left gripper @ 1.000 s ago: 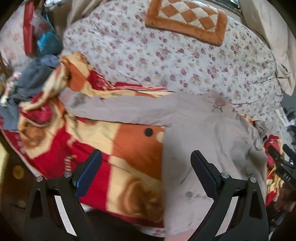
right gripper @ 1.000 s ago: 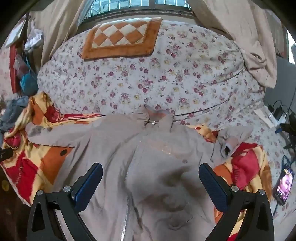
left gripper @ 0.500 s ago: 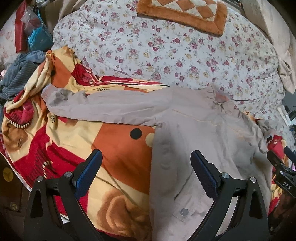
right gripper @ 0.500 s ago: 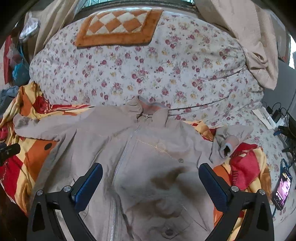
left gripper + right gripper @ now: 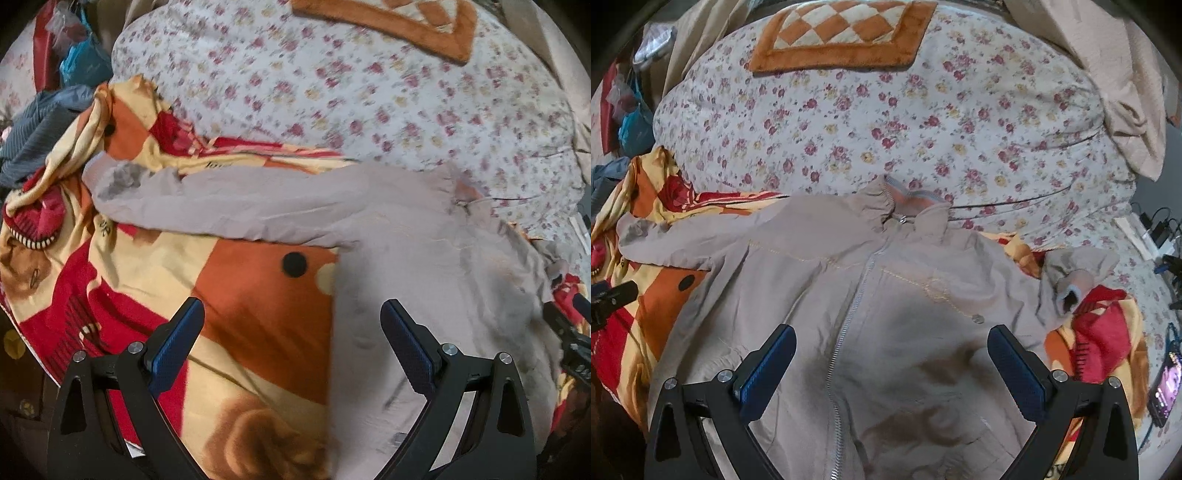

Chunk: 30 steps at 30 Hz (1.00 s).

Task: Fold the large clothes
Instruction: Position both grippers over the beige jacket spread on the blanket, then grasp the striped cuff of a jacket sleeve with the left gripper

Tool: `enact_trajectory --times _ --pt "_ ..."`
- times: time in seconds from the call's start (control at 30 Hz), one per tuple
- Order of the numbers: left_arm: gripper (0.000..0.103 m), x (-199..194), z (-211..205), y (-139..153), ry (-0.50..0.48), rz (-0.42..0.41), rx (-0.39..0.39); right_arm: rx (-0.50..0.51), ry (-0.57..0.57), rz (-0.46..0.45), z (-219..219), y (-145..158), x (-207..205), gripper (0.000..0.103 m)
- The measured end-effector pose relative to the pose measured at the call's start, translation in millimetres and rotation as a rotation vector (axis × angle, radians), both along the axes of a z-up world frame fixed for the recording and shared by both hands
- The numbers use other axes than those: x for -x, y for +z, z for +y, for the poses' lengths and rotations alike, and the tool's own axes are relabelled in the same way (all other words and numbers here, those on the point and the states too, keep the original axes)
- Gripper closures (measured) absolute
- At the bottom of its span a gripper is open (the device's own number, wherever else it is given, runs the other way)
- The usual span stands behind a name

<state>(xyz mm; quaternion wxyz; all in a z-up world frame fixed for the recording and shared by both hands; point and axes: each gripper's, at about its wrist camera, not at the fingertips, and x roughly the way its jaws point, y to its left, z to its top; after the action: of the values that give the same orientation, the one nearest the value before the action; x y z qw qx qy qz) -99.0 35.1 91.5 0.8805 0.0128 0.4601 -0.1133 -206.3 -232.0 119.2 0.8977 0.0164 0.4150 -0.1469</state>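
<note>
Both cameras drew nearer; jacket [image 5: 886, 295] lies beneath spread right gripper [image 5: 891, 354].

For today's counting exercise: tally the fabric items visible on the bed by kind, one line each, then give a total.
Grey zip jacket: 1
Red-and-orange cartoon blanket: 1
Floral quilt: 1
Orange checkered cushion: 1
Beige cloth: 1
Dark striped garment: 1
Total: 6
</note>
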Motion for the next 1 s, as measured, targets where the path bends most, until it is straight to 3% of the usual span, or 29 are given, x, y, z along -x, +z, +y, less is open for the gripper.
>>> enact_trajectory --times 0.13,0.63,0.77,0.9,1.0 --pt "0.007 -24 24 -18 0.059 0.049 -0.011 -0.039 0.027 0.002 4 -6 -10 0.0" --pt "0.007 -156 176 -28 0.472 0.022 -0.005 -0.044 0.123 0.076 26 -38 -37 0.0" --pt "0.007 -175 198 -30 0.526 -0.003 0.002 -0.055 0.136 0.073 25 -41 -37 0.001" --pt "0.008 -200 205 -38 0.53 0.001 -0.026 -0.114 0.15 0.075 21 -45 -36 0.009" --pt "0.018 -216 211 -51 0.557 0.023 -0.062 -0.143 0.157 0.079 19 -49 -37 0.015"
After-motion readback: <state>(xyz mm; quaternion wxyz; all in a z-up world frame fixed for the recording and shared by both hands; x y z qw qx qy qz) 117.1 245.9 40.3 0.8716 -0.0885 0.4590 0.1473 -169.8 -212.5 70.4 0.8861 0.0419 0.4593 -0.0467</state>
